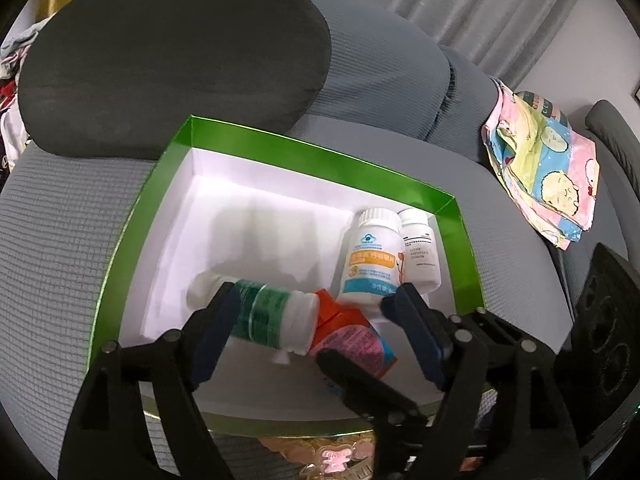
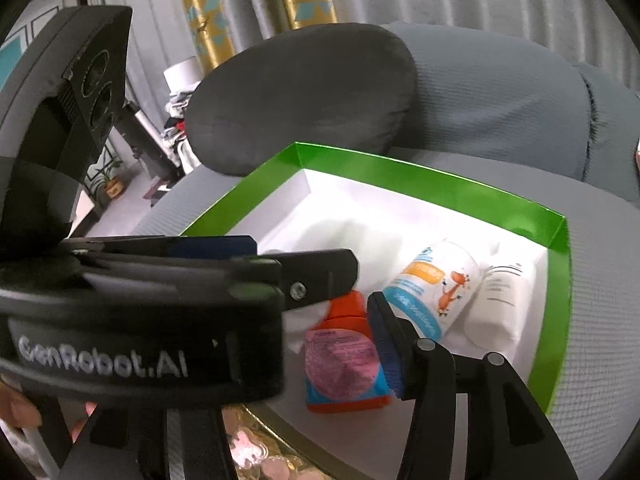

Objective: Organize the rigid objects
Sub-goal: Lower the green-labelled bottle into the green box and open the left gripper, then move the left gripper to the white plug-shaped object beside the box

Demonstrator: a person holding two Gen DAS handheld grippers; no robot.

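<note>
A green-rimmed box (image 1: 320,156) with a white inside sits on a grey sofa seat. In it, a white bottle with a green label (image 1: 272,316) lies on its side between the fingers of my left gripper (image 1: 312,306), which is open, its pads clear of the bottle. An orange carton (image 2: 340,368) leans beside that bottle. My right gripper (image 2: 344,320) has one blue pad close against the carton's side. The other finger is hidden behind the left gripper's body (image 2: 140,320). An orange-labelled bottle (image 1: 372,260) and a plain white bottle (image 1: 420,252) lie at the box's right end.
A dark cushion (image 1: 172,60) leans on the sofa back just behind the box. A folded cartoon-print cloth (image 1: 548,172) lies on the seat to the right. A shiny gold surface with pink shapes (image 1: 320,452) shows under the box's near edge.
</note>
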